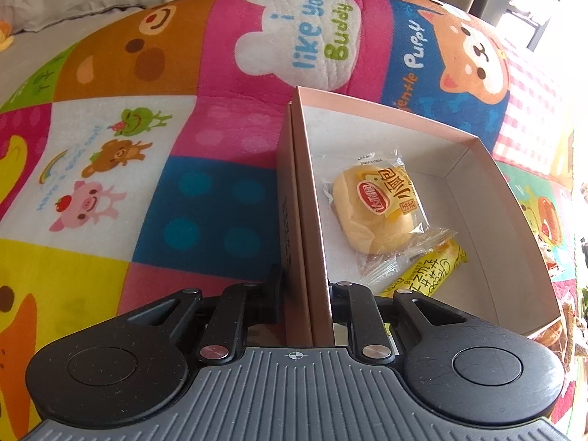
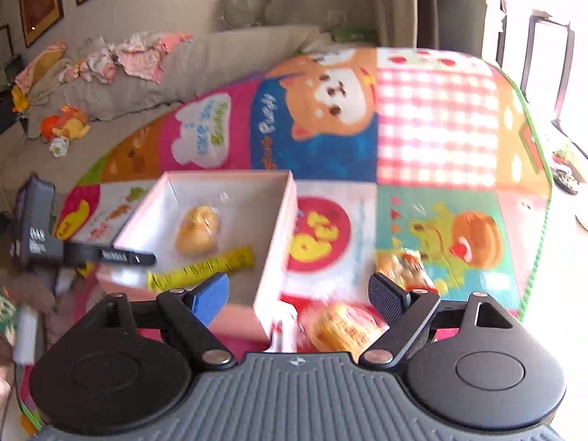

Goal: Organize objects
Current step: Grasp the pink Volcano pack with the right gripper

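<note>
Left gripper clamped on pink cardboard box wall at frame centre, glossy wrapped bun and yellow stick packet inside; right gripper spread wide, empty, over plush quilted mat.

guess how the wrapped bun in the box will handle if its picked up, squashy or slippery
The wrapped bun looks puffy, so probably soft and easily squashed. Its clear film wrapper is glossy and crinkled, likely slippery. It seems light for its size.
</note>
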Available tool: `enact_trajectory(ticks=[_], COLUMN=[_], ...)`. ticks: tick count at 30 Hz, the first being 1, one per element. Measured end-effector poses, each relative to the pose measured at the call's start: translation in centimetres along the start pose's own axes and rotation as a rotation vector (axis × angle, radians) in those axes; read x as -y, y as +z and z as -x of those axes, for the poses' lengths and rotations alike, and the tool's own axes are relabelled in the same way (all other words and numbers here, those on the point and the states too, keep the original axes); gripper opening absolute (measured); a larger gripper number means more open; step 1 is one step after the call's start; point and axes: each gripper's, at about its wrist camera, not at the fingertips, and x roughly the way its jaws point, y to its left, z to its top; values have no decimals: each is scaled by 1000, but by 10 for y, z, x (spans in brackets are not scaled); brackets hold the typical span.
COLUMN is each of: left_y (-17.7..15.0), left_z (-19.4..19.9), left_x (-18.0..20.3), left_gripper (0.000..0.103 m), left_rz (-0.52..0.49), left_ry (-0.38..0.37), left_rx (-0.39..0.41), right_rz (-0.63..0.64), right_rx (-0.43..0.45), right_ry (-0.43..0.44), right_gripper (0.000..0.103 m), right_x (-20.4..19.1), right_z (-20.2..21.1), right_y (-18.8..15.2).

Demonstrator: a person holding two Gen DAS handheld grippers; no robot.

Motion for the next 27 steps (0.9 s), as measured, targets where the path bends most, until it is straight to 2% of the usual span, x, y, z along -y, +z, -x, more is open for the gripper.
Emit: enact_trajectory(ticks=[3, 7, 10, 12, 15, 18, 22, 24, 25, 27], left_y=[0, 1, 1, 0, -1, -1, -1, -1, -1, -1], left_z=[0, 0, 1, 1, 2, 3, 3, 4, 4, 4], left_x=[1, 3, 6, 7, 8, 8, 8, 8, 8, 8], left_gripper=[18, 18, 17, 17, 17, 17, 17, 17, 18, 18], left_rz=[2, 6, -2, -10, -10, -3, 1, 2, 3, 2], left_ry=[10, 24, 32, 37, 41, 42, 43, 43, 42, 39], left_rx=[-3, -8, -18, -23, -23, -25, -31, -32, -33, -33], right_rz=[-20, 7, 45, 96, 123, 56, -60, -113, -141, -166], right_rx=[-88, -163, -184, -135, -29, 26, 29, -12, -47, -74], right_ry=[35, 110, 241, 284, 221, 163, 126, 139, 158, 166], right_gripper=[84, 84, 86, 86, 86, 86, 85, 76, 62, 54], right_x=[4, -18, -39, -49, -48, -33, -12, -2, 3, 12], right_z=[-3, -6, -4, 5, 13, -2, -39, -56, -63, -65], right_y=[-42, -89, -102, -100, -83, -60, -38, -36, -37, -41])
